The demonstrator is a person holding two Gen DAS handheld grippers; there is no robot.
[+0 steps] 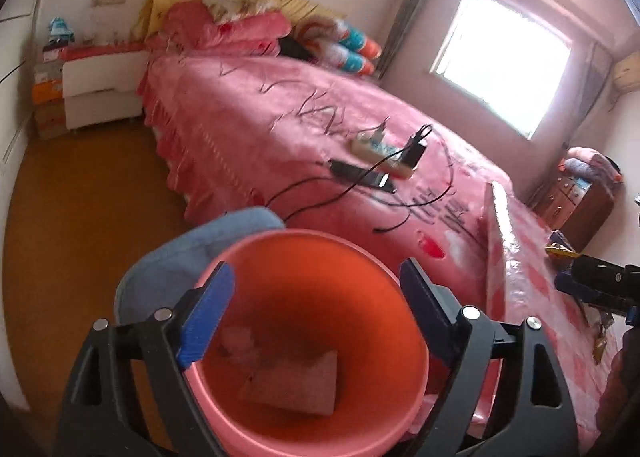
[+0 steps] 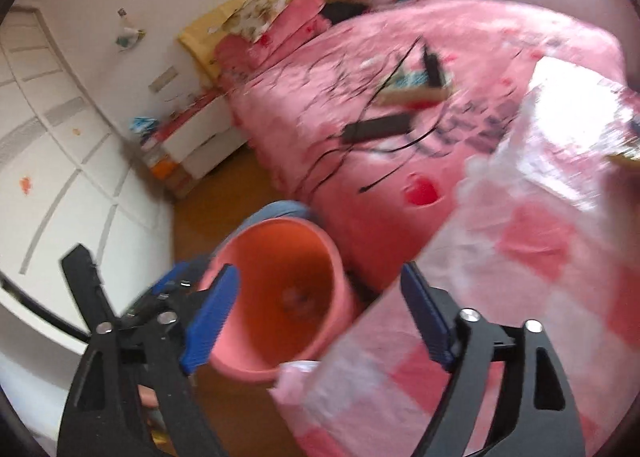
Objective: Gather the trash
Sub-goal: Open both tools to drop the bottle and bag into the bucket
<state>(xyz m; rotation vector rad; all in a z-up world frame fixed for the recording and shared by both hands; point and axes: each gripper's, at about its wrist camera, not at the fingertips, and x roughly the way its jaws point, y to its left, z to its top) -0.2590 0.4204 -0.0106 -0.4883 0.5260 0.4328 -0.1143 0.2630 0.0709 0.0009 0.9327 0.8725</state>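
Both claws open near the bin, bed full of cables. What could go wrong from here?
1. The black cables trailing off the pink bedspread end close to the round pink plastic bin; a claw could snag them and drag the white power strip.
2. The open left claw straddles the bin's rim and could tip it.
3. Motion blur in the right view could spoil aiming.

The left gripper (image 1: pixel 316 289) hangs with its 2 blue-padded fingers (image 1: pixel 208 317) spread wide above a round pink plastic bin (image 1: pixel 412 373). Crumpled paper scraps (image 1: pixel 296 381) lie at the bin's bottom. A white power strip (image 1: pixel 380 153) rests near the pink bedspread's (image 1: pixel 240 105) foot edge.
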